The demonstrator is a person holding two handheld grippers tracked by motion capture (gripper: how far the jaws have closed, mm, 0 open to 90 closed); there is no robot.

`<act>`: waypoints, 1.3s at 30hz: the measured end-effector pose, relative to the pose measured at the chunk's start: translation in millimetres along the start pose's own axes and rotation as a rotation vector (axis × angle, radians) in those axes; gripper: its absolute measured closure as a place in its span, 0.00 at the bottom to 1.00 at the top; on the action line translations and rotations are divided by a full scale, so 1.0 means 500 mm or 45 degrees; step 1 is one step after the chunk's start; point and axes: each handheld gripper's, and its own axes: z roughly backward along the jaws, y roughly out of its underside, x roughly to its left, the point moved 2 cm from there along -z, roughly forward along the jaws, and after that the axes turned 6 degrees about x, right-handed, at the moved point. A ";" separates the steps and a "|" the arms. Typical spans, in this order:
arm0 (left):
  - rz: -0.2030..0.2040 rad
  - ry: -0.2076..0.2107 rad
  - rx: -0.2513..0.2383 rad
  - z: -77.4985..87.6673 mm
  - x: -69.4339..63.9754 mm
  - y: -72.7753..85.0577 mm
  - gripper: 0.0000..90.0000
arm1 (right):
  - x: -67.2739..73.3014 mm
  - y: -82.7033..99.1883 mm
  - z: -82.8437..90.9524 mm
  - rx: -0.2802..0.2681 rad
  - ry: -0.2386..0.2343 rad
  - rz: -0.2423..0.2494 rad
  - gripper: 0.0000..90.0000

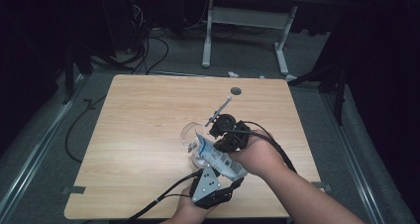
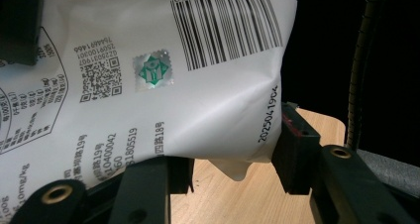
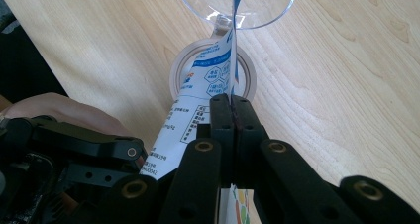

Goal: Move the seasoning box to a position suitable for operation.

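Note:
A white printed pouch [image 1: 218, 159] with a barcode [image 2: 223, 26] is held tilted over the table between both grippers. My left gripper [image 1: 229, 182] has its jaws on either side of the pouch's lower end [image 2: 198, 110] and presses it. My right gripper [image 3: 232, 105] is shut on the pouch's thin upper seam [image 3: 233, 60]. The seam's blue tip reaches over the mouth of a clear glass [image 3: 237, 6], which stands just left of the right gripper [image 1: 214, 145] in the high view. I cannot tell whether the tip touches the clear glass [image 1: 189, 135].
A white ring [image 3: 183, 70], like a tape roll, lies flat on the wooden table [image 1: 148, 115] under the pouch. A round hole [image 1: 236, 91] sits near the table's far edge. Cables trail from both grippers toward the near edge. Desk legs stand on the floor beyond.

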 end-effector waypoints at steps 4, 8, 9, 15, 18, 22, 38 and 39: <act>0.001 0.001 0.000 -0.001 -0.001 0.001 0.63 | 0.000 0.001 -0.002 0.000 -0.003 0.000 1.00; -0.004 0.002 0.005 -0.001 -0.001 0.002 0.63 | -0.001 0.003 -0.002 -0.002 -0.002 0.003 1.00; -0.006 0.002 0.005 -0.001 -0.002 0.003 0.64 | -0.001 0.004 -0.003 -0.002 -0.005 -0.004 1.00; -0.011 0.002 0.007 -0.002 -0.003 0.004 0.64 | -0.001 0.007 -0.004 0.000 -0.005 -0.002 1.00; -0.012 0.003 0.008 -0.002 -0.004 0.004 0.64 | -0.001 0.008 -0.004 -0.001 -0.006 -0.005 1.00; -0.014 0.003 0.008 -0.002 -0.004 0.005 0.64 | -0.001 0.008 -0.004 -0.002 -0.008 -0.005 1.00; -0.030 0.009 0.016 -0.004 -0.009 0.012 0.64 | 0.001 0.015 -0.004 0.005 -0.006 -0.004 1.00; -0.029 0.010 0.015 -0.005 -0.010 0.013 0.64 | 0.001 0.016 -0.004 0.006 -0.005 -0.005 1.00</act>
